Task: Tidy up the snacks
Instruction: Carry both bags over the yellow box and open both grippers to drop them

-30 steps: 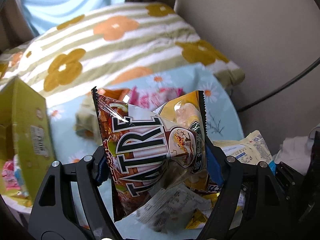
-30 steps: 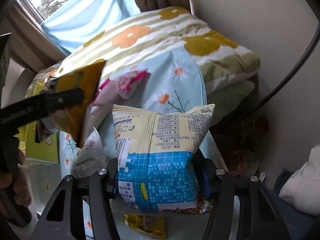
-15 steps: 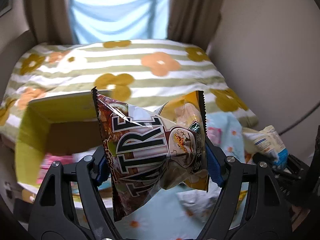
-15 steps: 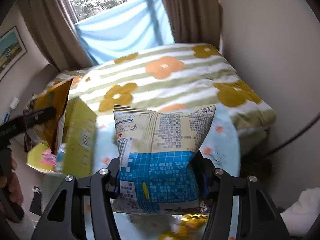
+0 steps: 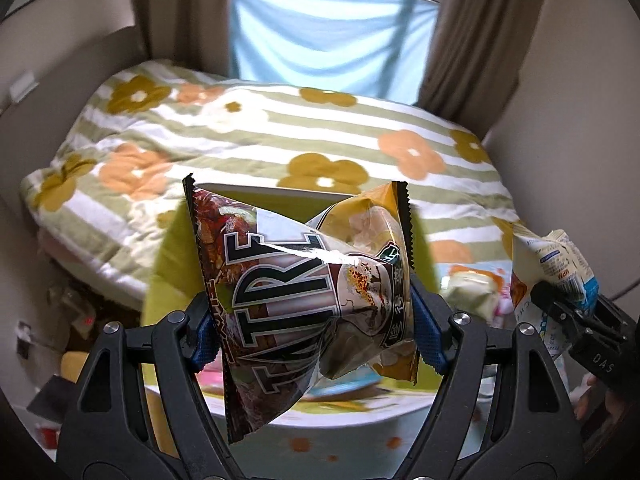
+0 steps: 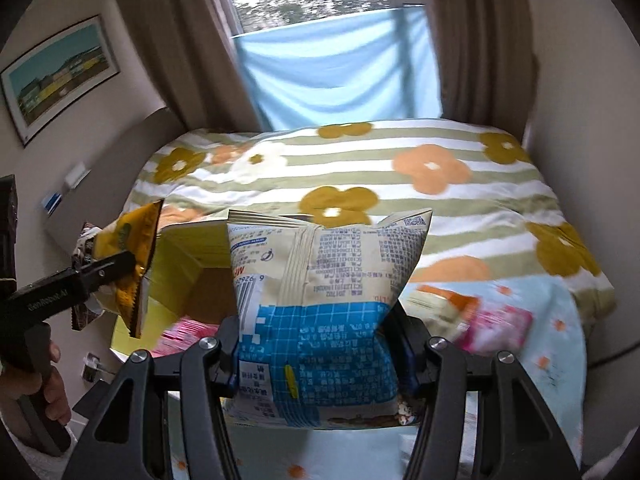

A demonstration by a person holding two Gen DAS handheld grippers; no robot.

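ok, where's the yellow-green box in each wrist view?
Left wrist: box centre, mostly hidden behind the brown bag in the left gripper.
Right wrist: box left of centre, partly behind the blue-and-cream bag in the right gripper.
Shared landmark: the flowered blanket.

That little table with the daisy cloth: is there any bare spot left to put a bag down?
Bare daisy cloth shows along the near edge, below the right gripper and its blue-and-cream bag. Farther back it is crowded: the yellow-green box at left, pink packets at right.

Brown-gold snack bag (image 5: 304,300) held aloft, cream-blue bag (image 6: 320,320) upright, yellow-green box (image 6: 192,264) open
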